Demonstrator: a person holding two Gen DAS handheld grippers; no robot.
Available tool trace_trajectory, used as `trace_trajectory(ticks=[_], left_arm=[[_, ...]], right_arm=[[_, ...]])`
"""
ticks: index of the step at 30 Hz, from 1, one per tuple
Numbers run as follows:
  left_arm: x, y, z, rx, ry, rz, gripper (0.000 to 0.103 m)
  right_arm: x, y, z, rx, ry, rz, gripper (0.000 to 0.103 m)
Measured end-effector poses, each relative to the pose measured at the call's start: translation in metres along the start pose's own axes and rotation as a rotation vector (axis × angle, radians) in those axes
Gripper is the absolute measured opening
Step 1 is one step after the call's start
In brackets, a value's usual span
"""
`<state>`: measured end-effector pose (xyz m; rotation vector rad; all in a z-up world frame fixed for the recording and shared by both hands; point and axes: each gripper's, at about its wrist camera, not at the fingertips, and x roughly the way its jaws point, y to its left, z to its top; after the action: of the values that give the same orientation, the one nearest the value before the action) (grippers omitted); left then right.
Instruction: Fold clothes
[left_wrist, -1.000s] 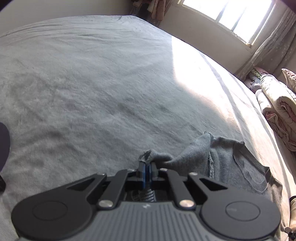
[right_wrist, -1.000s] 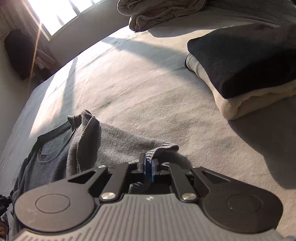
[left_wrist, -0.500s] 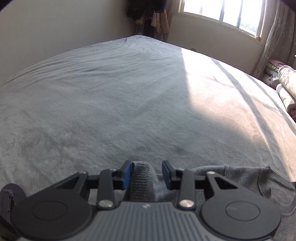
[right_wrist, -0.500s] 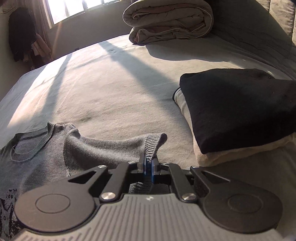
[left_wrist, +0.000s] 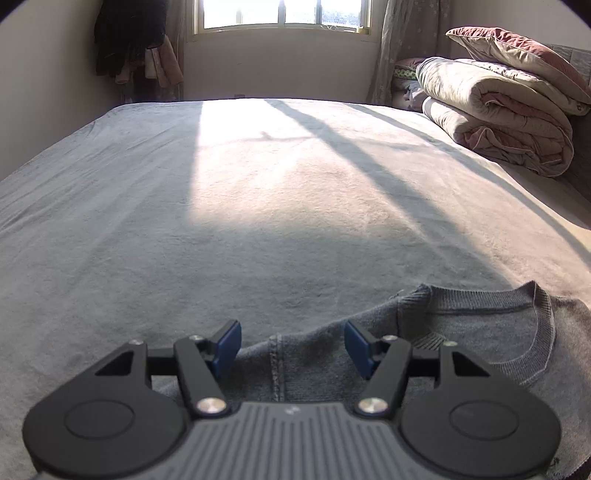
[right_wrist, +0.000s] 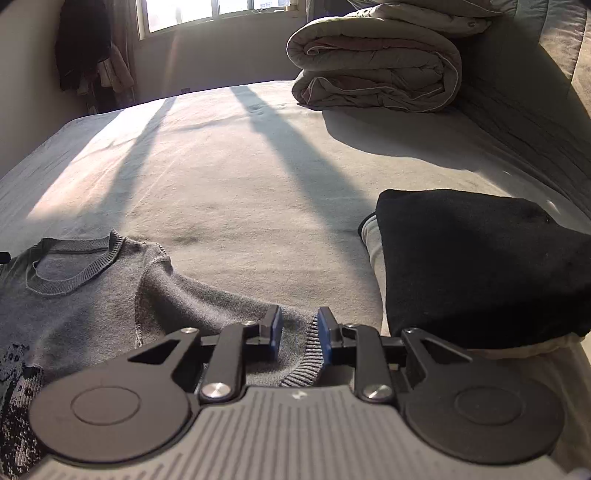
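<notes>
Sunlight from a window (left_wrist: 282, 14) fell in a broad band across a grey bed (left_wrist: 147, 206), with a rolled quilt (right_wrist: 373, 62) at the far right and dark clothes hanging in the left corner. Near the right claw (right_wrist: 298, 334) sat a stack of folded items, a black garment (right_wrist: 480, 266) on top of a pale one.

On the near part of the bed lay a grey knit sweater (right_wrist: 92, 306), front up and collar pointing toward the window. Its ribbed neckline (left_wrist: 524, 332) showed in both views, and one sleeve ran out to the right, ending in a ribbed cuff (right_wrist: 303, 362) between the right claw's blue pads. Those pads stood spread, not pinching the cuff. The left claw (left_wrist: 291, 345) was spread wide as well, with a seamed stretch of the sweater lying loose between its fingers.

Judging by the drape, the sweater was light, soft and limp. It would sag and stretch rather than hold a shape, and the knit might catch on the pads. The firmest places to grip looked like the ribbed cuffs, the shoulder seams and the hem, where the fabric was thicker. Two matched grips would probably keep a fold even.

A dark printed pattern (right_wrist: 16, 387) showed on the chest at the left edge of the right view. No letters, brand or label could be read.
</notes>
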<state>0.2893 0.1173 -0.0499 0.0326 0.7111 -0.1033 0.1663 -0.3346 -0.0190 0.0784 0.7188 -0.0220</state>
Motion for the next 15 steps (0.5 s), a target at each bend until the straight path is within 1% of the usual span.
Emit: trace_trajectory(ticks=[1,4,6,9,11,13,14,15], left_arm=[[0.005,-0.001,-0.001,0.009,0.0,-0.007,0.063],[0.015,0.002,-0.003,-0.008,-0.001,-0.044,0.063],[0.018,0.003,-0.005,-0.022,-0.017,-0.073,0.062],[0.022,0.004,-0.006,-0.022,-0.03,-0.147,0.06],[0.024,0.003,-0.006,0.003,-0.027,-0.168,0.06],[0.026,0.002,-0.006,0.031,-0.023,-0.18,0.059],[0.026,0.002,-0.006,0.036,-0.014,-0.19,0.052],[0.026,0.002,-0.006,0.035,0.001,-0.204,0.04]], right_arm=[[0.005,0.005,0.005,-0.013,-0.007,0.04,0.047],[0.029,0.023,0.02,-0.044,0.0,0.148,0.047],[0.05,0.035,0.028,-0.046,0.009,0.194,0.047],[0.081,0.053,0.036,-0.036,0.034,0.249,0.047],[0.097,0.065,0.038,-0.045,0.058,0.269,0.047],[0.108,0.077,0.037,-0.074,0.073,0.261,0.047],[0.112,0.082,0.034,-0.092,0.071,0.245,0.046],[0.113,0.087,0.032,-0.111,0.061,0.226,0.041]])
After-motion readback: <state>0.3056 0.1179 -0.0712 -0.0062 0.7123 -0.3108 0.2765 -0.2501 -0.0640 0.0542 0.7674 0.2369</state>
